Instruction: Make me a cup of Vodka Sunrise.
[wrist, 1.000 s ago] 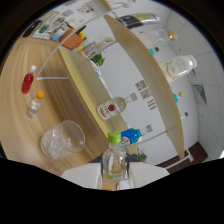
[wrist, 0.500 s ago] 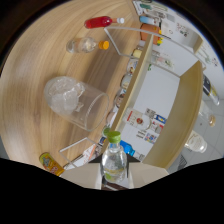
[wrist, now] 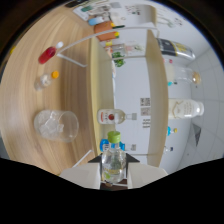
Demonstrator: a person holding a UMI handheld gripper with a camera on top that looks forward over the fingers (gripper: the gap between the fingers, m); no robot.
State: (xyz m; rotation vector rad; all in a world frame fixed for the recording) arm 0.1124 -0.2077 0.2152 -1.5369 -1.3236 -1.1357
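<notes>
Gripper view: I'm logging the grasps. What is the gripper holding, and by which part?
The gripper is shut on a small clear green-capped bottle, gripped at its body, below the cap.

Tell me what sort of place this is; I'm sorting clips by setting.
Probably a home-bar or drink-mixing mock-up: a wooden counter with an ice-filled glass, a clear spirit bottle, and a small green-capped bottle between the fingers of the hand-held gripper.

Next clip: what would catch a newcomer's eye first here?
A small clear bottle with a green cap sits gripped between the fingers of the gripper. Just beyond it is a vodka bottle with a red label. On the wooden counter beside them is a glass of ice, and farther off a red-filled bottle.
</notes>
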